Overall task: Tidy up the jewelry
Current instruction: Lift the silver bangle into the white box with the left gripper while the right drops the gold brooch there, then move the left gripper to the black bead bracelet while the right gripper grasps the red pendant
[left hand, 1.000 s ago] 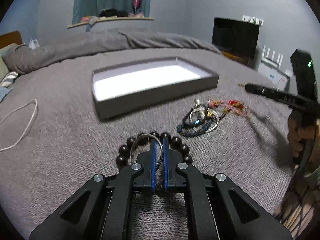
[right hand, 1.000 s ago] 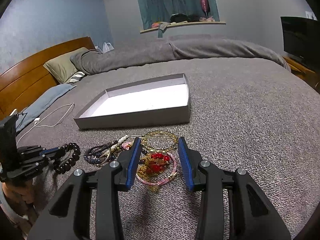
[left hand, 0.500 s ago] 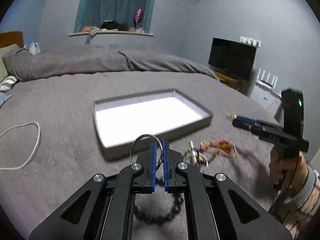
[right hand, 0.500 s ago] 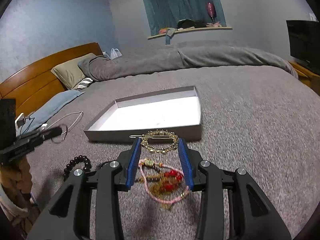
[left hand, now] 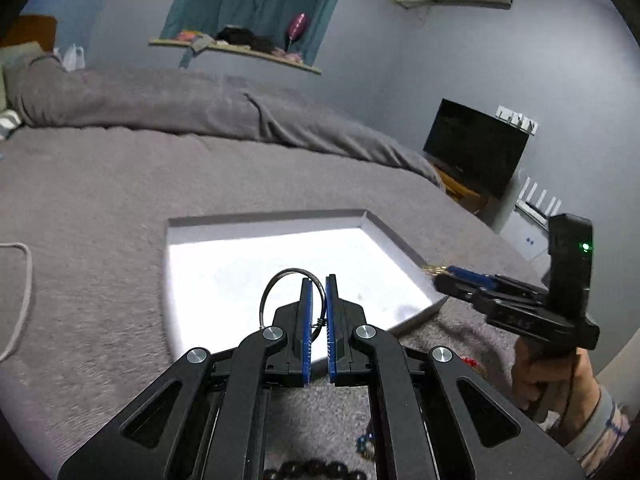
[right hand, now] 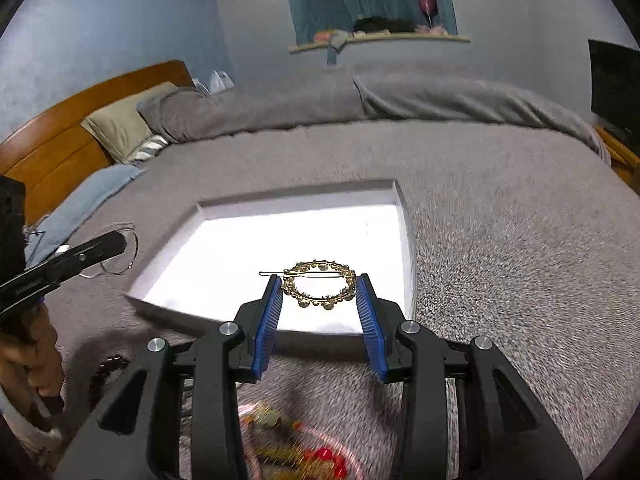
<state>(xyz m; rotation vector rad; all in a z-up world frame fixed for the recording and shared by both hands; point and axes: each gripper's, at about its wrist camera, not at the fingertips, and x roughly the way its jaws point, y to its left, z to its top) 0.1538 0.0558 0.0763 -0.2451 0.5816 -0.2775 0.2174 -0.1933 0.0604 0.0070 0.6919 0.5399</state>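
In the left wrist view, the left hand-held gripper [left hand: 318,280] is in the lower centre of the frame, almost fully closed on a thin silver wire bangle [left hand: 280,286], which stands up between the blue pads over the tray. The shallow grey tray [left hand: 404,240] lies on the grey bed [left hand: 100,208] in the middle of the frame; its white floor looks bare. Its near edge is hidden behind the gripper, and its right corner is just beside the tip of the right hand-held gripper [left hand: 434,274] at the right. Left of the tray and beyond it, the bed cover is open. A dark bead bracelet [left hand: 316,471] lies at the bottom edge.

In the right wrist view, the right hand-held gripper [right hand: 319,290] is in the lower centre, partly open and closed on a gold ring-shaped hair clip [right hand: 320,286], held flat above the near part of the tray [right hand: 406,220]. Right of the tray the bed [right hand: 520,260] is free up to its edge. The left hand-held gripper [right hand: 116,242] with the bangle [right hand: 120,254] is at the left, just outside the tray's left wall. Blurred red and pink jewelry [right hand: 304,452] lies on the bed at the bottom.
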